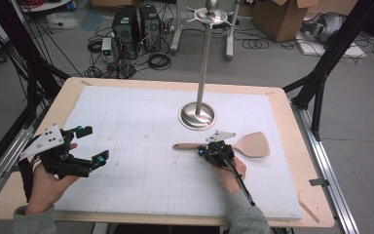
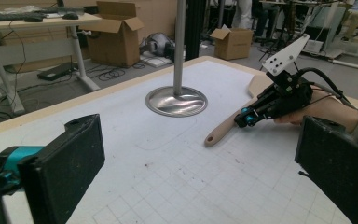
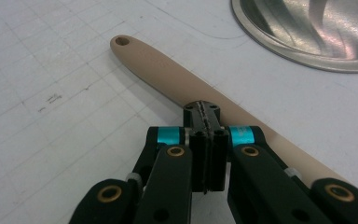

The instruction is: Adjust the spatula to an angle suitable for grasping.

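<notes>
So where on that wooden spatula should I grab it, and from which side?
Grip the wooden spatula around the middle of its round handle, coming from above with the jaws straddling it crosswise. It lies flat on the mat, so the blade is too wide and thin to pinch. The right gripper, jaws closed, sits at the handle.

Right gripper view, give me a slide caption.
Shut right gripper resting against a wooden spatula's handle beside the steel stand base.

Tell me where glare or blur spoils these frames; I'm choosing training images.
High view: even light, slightly soft. Left gripper view: near jaws blurred, stand base shows wavy reflections. Right gripper view: spatula handle sharp, bright sheen on that base at top right.
</notes>
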Motion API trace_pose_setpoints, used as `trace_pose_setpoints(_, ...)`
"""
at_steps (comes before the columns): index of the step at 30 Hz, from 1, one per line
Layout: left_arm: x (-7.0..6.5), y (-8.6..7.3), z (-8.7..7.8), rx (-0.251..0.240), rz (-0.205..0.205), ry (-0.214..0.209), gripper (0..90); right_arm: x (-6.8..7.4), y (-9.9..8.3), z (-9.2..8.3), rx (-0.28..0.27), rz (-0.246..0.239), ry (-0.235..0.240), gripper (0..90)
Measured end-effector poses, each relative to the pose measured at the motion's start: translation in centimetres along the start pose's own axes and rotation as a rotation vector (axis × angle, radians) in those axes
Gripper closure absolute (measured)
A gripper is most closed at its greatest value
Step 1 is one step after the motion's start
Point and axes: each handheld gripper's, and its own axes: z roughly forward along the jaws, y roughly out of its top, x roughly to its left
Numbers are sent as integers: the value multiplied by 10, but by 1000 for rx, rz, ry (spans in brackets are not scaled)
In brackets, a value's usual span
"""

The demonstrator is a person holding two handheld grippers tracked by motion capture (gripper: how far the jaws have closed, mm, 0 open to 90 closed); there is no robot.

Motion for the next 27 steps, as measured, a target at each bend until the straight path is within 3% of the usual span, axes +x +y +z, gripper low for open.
trace_pose_setpoints(7, 1, 0, -2, -4, -3, 5, 18, -9, 3, -20, -52, 24, -8, 900)
trace_pose_setpoints(13, 1, 1, -2, -8, -6, 4, 18, -37, 7, -44, -63, 69, -67, 900)
trace_pose_setpoints(16, 1, 0, -1, -1, -2, 4, 18, -51, 4, -50, -40, 90, -107, 900)
trace_pose_setpoints(21, 0, -1, 2, 5, -4, 1, 18, -68, -3, -52, -19, 133, -137, 900)
trace_pose_setpoints(27, 0, -1, 2, 7, 0, -2, 18, -73, -5, -45, 1, 137, -145, 900)
